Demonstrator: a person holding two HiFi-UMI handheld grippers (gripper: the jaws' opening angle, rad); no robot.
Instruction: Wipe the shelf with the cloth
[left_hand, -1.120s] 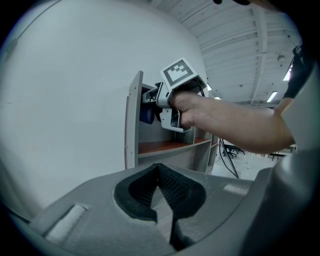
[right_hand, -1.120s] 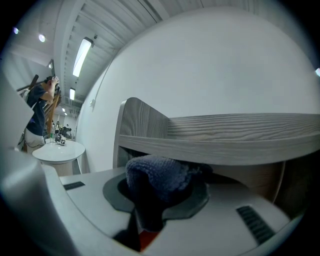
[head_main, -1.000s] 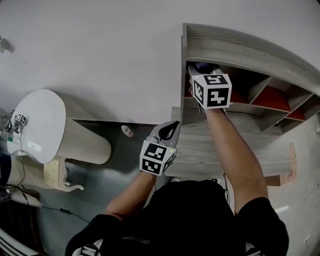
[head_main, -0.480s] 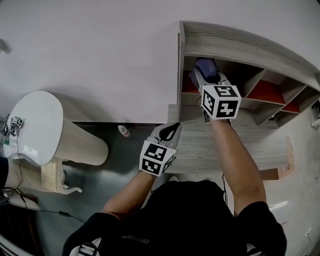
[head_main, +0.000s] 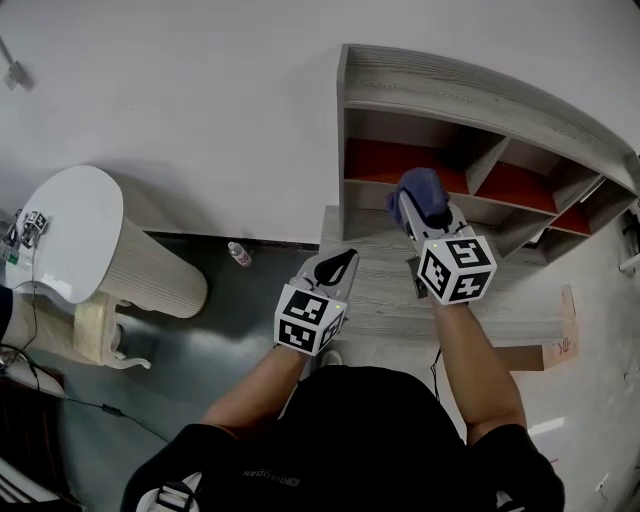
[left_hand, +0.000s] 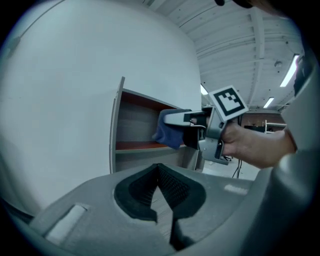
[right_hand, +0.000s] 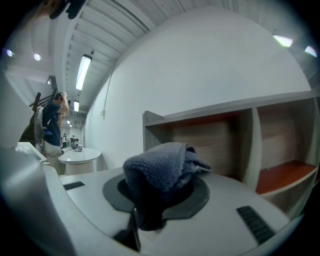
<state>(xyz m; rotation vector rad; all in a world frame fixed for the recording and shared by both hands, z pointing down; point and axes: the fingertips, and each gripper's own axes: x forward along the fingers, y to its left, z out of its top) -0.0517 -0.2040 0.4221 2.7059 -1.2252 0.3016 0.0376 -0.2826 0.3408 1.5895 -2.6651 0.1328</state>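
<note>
The grey wooden shelf (head_main: 450, 88) has several compartments with red floors. My right gripper (head_main: 413, 204) is shut on a bunched blue-grey cloth (head_main: 420, 188), held just in front of the leftmost compartment and over the lower grey board (head_main: 385, 300). In the right gripper view the cloth (right_hand: 161, 167) bulges out between the jaws, with the shelf (right_hand: 210, 114) close ahead. My left gripper (head_main: 336, 268) hangs lower, at the board's left edge, shut on nothing. The left gripper view shows the cloth (left_hand: 168, 132) and the right gripper (left_hand: 197, 125) before the shelf (left_hand: 120, 125).
A white round table (head_main: 70, 235) on a ribbed base stands at the left. A small bottle (head_main: 238, 254) lies on the dark floor by the wall. A cardboard piece (head_main: 562, 335) lies at the right. A person (right_hand: 51, 125) stands far off beside a white table (right_hand: 79, 155).
My right gripper has drawn back out of the leftmost compartment toward me, with the cloth still in it. The left gripper has hardly moved.
</note>
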